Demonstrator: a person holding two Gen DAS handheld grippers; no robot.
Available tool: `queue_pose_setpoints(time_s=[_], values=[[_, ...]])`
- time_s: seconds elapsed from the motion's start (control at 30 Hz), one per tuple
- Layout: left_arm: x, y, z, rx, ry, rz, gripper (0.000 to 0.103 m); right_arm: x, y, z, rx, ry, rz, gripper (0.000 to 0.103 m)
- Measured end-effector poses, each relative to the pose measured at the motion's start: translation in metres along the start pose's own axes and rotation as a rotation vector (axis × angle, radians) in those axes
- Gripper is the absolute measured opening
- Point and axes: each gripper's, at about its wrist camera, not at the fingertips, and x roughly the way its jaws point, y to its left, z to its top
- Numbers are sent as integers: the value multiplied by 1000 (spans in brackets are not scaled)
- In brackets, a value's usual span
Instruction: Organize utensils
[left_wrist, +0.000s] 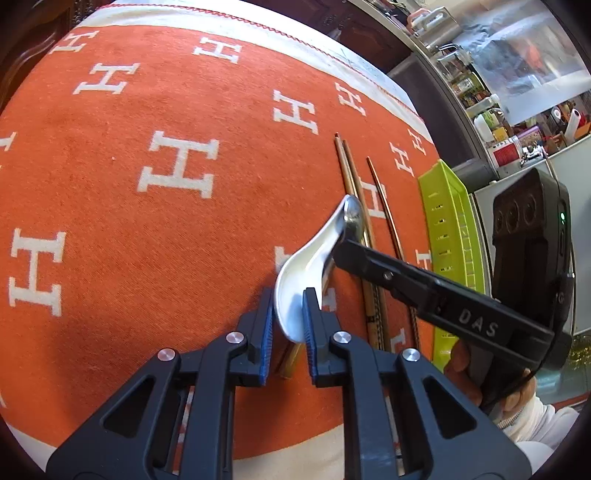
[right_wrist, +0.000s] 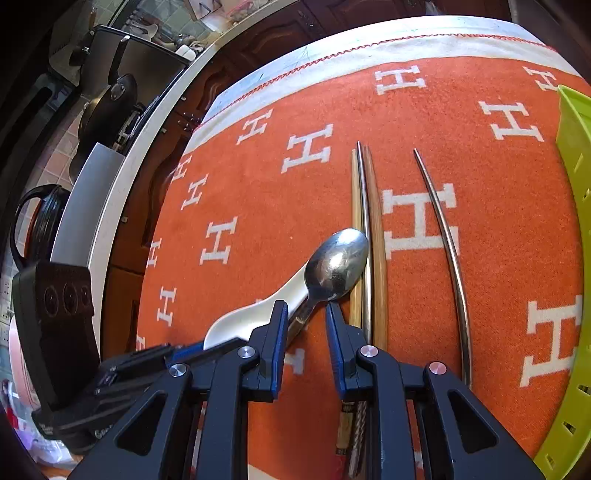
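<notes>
A white ceramic spoon (left_wrist: 310, 266) lies on the orange cloth with a metal spoon (right_wrist: 338, 264) resting on its handle. My left gripper (left_wrist: 288, 317) has its blue pads closed on the white spoon's bowl. My right gripper (right_wrist: 306, 314) is open, its fingers either side of the metal spoon's neck; in the left wrist view its finger (left_wrist: 373, 264) reaches in from the right. Two wooden chopsticks (right_wrist: 376, 240) with one metal chopstick between them lie beside the spoons. Another metal chopstick (right_wrist: 448, 243) lies further right.
A lime green plastic tray (left_wrist: 452, 236) stands at the right, also in the right wrist view (right_wrist: 576, 229). The orange cloth (left_wrist: 147, 221) with white H letters covers the table. Kitchen counters with pots and clutter lie beyond the table edges.
</notes>
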Motion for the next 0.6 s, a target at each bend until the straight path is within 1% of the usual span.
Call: queue_pose_setpoints(time_s=[0.1, 0.17, 0.23, 0.37, 0.6], values=[[1, -4, -3, 17, 4, 2, 11, 1, 1, 2, 6, -12, -1, 21], [2, -8, -6, 27, 12, 14, 7, 2, 2, 4, 4, -20, -9, 21], [5, -13, -8, 38, 15, 52, 5, 3, 4, 4, -4, -27, -19, 21], [3, -21, -11, 37, -26, 119, 4, 5, 7, 6, -11, -44, -30, 21], [-4, -19, -18, -8, -73, 178, 4, 8, 12, 8, -30, -64, -55, 21]])
